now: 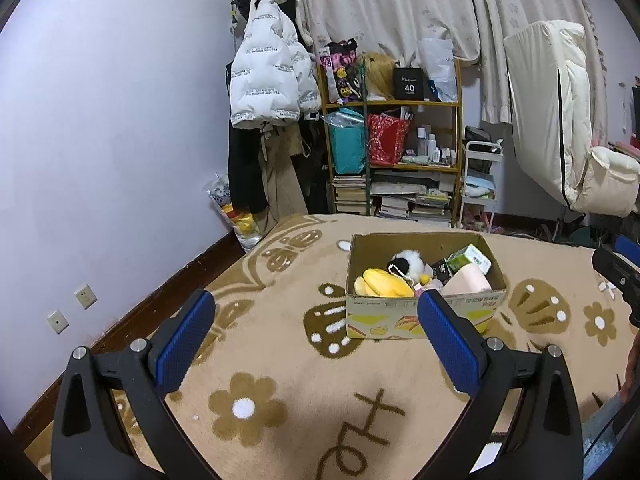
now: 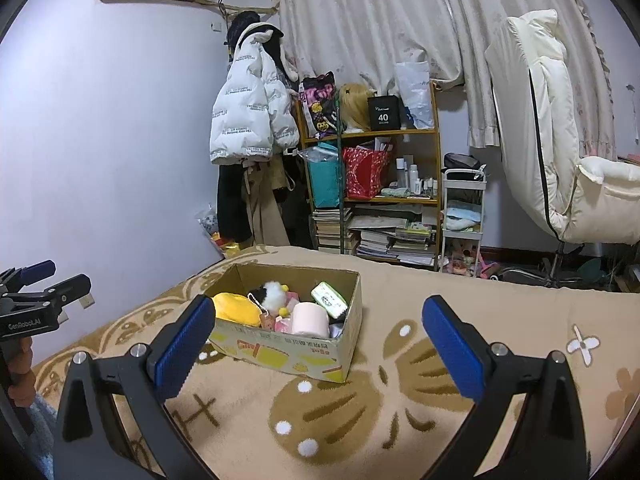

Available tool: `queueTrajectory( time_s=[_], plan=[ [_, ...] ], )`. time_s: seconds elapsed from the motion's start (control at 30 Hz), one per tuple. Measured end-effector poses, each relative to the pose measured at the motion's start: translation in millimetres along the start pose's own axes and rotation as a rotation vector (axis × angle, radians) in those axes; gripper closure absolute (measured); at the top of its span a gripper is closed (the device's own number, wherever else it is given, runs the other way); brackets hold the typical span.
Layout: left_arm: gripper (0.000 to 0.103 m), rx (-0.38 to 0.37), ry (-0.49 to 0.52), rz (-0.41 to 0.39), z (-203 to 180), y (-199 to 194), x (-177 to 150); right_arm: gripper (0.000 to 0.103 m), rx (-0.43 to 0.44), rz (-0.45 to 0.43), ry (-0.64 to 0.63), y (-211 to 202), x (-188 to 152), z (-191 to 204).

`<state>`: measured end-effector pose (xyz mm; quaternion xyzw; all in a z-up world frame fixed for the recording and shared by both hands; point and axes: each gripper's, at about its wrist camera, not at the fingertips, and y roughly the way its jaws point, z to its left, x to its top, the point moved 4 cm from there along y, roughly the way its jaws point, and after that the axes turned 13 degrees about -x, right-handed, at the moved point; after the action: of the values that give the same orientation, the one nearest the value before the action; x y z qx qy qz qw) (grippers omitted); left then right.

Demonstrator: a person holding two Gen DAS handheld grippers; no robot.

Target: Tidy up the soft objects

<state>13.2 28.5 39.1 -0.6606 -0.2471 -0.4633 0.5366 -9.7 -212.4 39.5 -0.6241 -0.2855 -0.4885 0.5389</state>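
A cardboard box sits on a beige flowered blanket. Inside lie a yellow plush, a black-and-white fluffy toy, a pink roll and a green tissue pack. My left gripper hovers open over the blanket, short of the box. My right gripper is open too, in front of the box's right side. Neither holds anything. The right gripper's body shows at the left view's right edge, and the left gripper's body shows at the right view's left edge.
A bookshelf with bags, bottles and stacked books stands behind the bed. Coats hang beside it. A white trolley and a cream chair stand to the right. A purple wall runs along the left.
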Motion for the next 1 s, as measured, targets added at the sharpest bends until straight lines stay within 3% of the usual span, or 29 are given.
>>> queueTrajectory(
  time_s=[1.0],
  plan=[
    [0.003, -0.032, 0.013, 0.042, -0.2, 20.5, -5.9, 0.000, 0.001, 0.031, 0.013, 13.7, -11.8, -0.7]
  ],
)
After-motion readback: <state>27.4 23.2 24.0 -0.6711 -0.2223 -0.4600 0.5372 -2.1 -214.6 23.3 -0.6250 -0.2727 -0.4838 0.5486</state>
